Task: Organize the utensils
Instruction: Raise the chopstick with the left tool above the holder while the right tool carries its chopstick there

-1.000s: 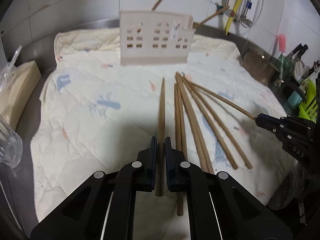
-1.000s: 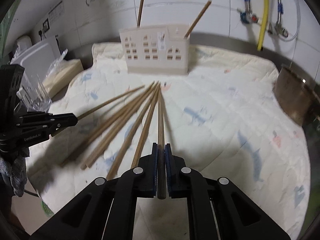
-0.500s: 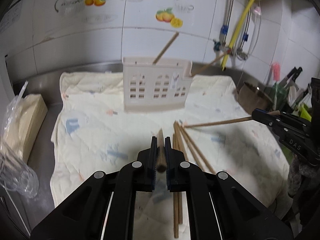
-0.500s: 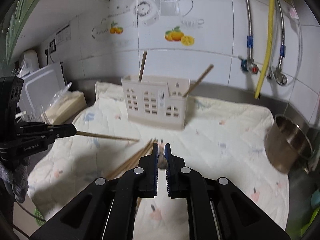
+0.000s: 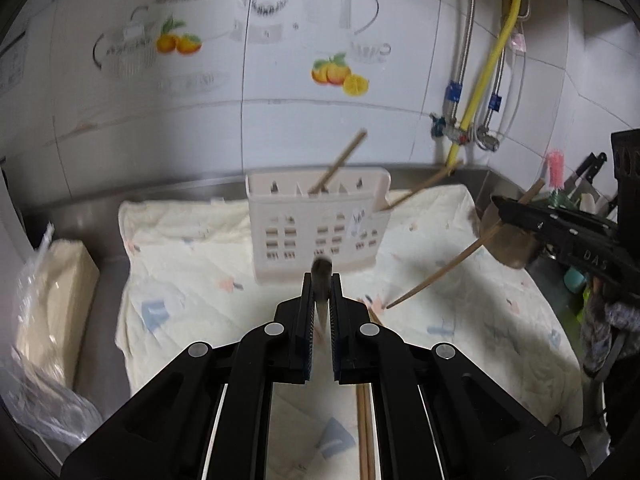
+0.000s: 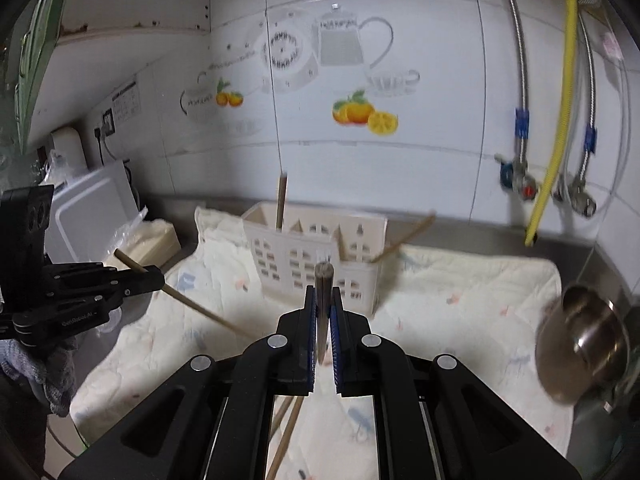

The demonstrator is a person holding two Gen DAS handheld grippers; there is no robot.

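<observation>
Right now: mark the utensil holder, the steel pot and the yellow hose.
utensil holder point(image 5: 316, 236), left wrist view, front wall.
steel pot point(image 6: 580, 344), right wrist view, outer side.
yellow hose point(image 6: 558, 120), right wrist view, mid-length.

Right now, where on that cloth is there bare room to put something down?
The cloth is bare left of the holder, up to the bag. It is also bare between the holder and the metal cup. The near middle is crowded with loose chopsticks.
</observation>
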